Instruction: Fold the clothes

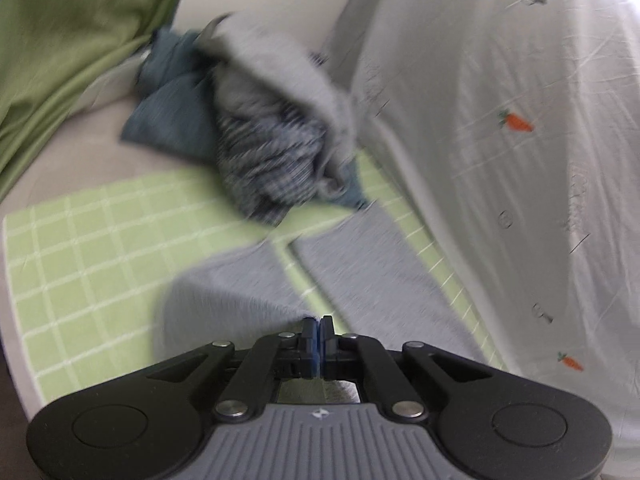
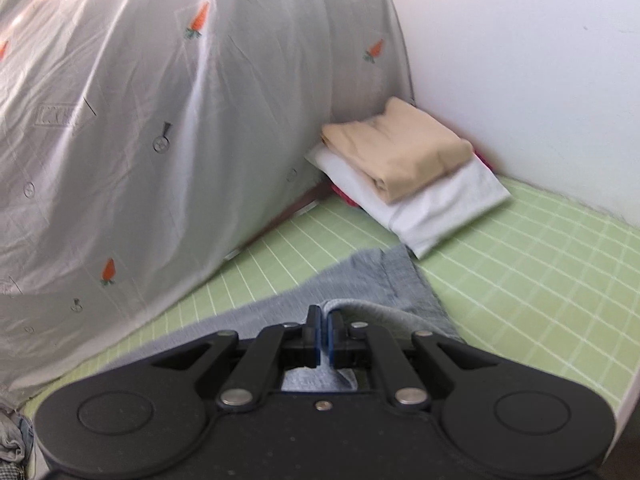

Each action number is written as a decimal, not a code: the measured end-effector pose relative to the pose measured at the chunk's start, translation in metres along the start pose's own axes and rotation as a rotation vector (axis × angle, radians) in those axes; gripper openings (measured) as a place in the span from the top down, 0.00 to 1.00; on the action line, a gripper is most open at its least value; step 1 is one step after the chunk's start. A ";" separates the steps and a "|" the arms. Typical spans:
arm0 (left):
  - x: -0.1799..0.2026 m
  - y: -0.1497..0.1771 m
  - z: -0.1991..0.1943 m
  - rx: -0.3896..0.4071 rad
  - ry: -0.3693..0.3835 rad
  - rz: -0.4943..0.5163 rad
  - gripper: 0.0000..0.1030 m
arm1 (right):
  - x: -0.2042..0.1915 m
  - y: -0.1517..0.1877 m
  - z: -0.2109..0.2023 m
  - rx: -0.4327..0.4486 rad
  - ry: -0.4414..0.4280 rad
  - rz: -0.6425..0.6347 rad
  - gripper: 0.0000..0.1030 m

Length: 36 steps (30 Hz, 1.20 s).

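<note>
Grey trousers [image 1: 360, 264] lie on a green checked mat [image 1: 100, 248], legs stretching away from me. My left gripper [image 1: 318, 326] is shut on a raised fold of this grey cloth at its near end. In the right wrist view the same grey trousers [image 2: 372, 284] spread over the mat [image 2: 540, 280], and my right gripper [image 2: 324, 320] is shut on a lifted edge of them. Beyond the trouser legs, a heap of unfolded clothes [image 1: 256, 120] shows dark blue, striped and grey pieces.
A white sheet with carrot prints [image 1: 500, 120] hangs along one side of the mat. A folded stack, a beige garment [image 2: 400, 148] on a white one [image 2: 432, 208], sits in the corner by the white wall [image 2: 540, 60]. Green fabric [image 1: 60, 40] lies at far left.
</note>
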<state>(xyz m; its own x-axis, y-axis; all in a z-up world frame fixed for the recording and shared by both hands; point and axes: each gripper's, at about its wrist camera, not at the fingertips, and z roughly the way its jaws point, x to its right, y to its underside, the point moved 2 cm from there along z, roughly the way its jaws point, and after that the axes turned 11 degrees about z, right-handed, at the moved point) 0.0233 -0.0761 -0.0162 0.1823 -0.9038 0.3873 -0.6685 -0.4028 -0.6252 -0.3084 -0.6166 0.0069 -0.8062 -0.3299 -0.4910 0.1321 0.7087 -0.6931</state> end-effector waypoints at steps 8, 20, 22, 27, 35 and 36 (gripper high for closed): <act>0.070 -0.048 0.017 0.117 0.024 0.071 1.00 | -0.038 -0.036 0.043 0.068 -0.089 0.018 0.97; 0.121 -0.067 0.135 -0.013 -0.060 0.174 1.00 | -0.067 -0.030 0.160 -0.047 0.032 -0.041 0.97; 0.138 -0.071 0.165 -0.016 -0.061 0.190 1.00 | -0.070 -0.034 0.187 -0.066 0.041 -0.004 0.97; 0.189 -0.072 0.234 -0.017 -0.063 0.250 0.77 | -0.095 -0.040 0.261 -0.051 0.066 -0.081 0.89; 0.190 -0.019 0.221 -0.150 -0.109 0.364 0.22 | -0.089 0.000 0.245 -0.096 0.215 -0.124 0.17; 0.186 -0.011 0.216 -0.167 -0.110 0.374 0.22 | -0.084 0.011 0.235 -0.110 0.243 -0.128 0.17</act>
<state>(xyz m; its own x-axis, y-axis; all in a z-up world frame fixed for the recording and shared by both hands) 0.2201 -0.2711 -0.0835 -0.0253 -0.9969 0.0743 -0.8093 -0.0232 -0.5869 -0.1035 -0.7271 -0.0836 -0.9287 -0.2708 -0.2533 -0.0318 0.7387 -0.6733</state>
